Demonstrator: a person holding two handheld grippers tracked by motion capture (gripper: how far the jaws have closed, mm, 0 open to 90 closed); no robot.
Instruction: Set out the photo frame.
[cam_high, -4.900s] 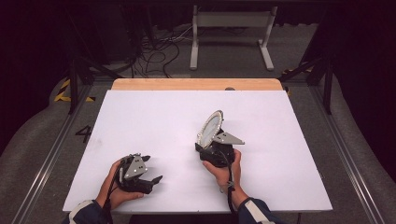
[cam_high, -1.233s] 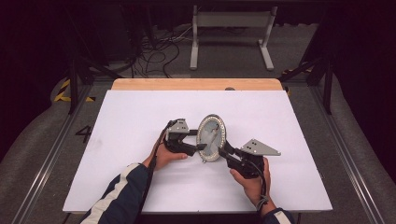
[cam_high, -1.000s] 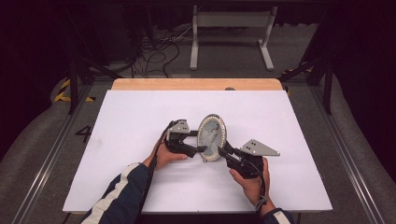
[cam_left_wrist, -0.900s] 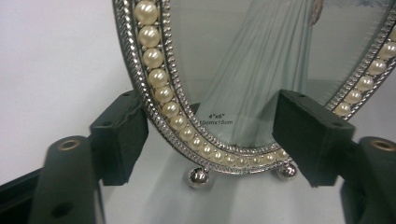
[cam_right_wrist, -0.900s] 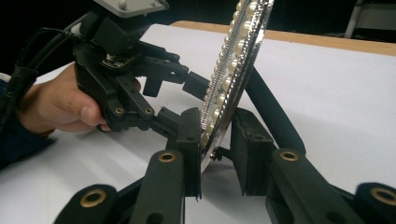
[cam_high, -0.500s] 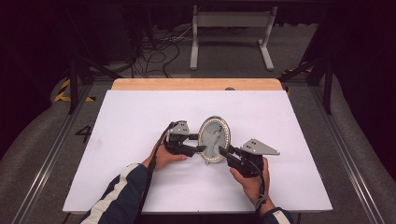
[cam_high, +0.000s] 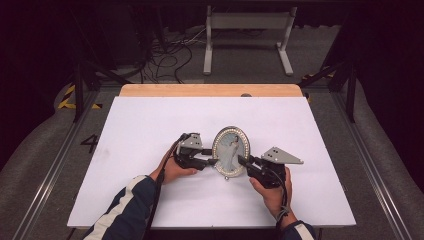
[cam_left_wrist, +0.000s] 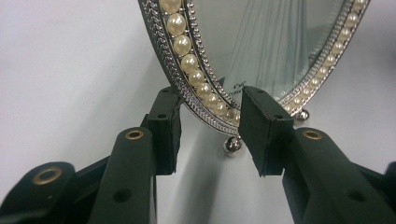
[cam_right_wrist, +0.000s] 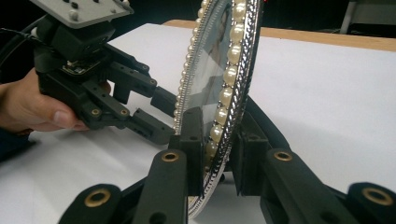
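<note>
An oval picture frame (cam_high: 230, 151) with a silver rim and pearl beading stands upright mid-desk (cam_high: 150, 120). The right hand-held gripper (cam_high: 243, 161) clamps its edge. The left hand-held gripper (cam_high: 212, 161), jaws just closing, straddles the opposite rim without pressing.

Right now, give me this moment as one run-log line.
object: oval pearl-rimmed picture frame, upright on table | right gripper: clamped on frame rim | left gripper: jaws just closing around opposite rim, gap visible
</note>
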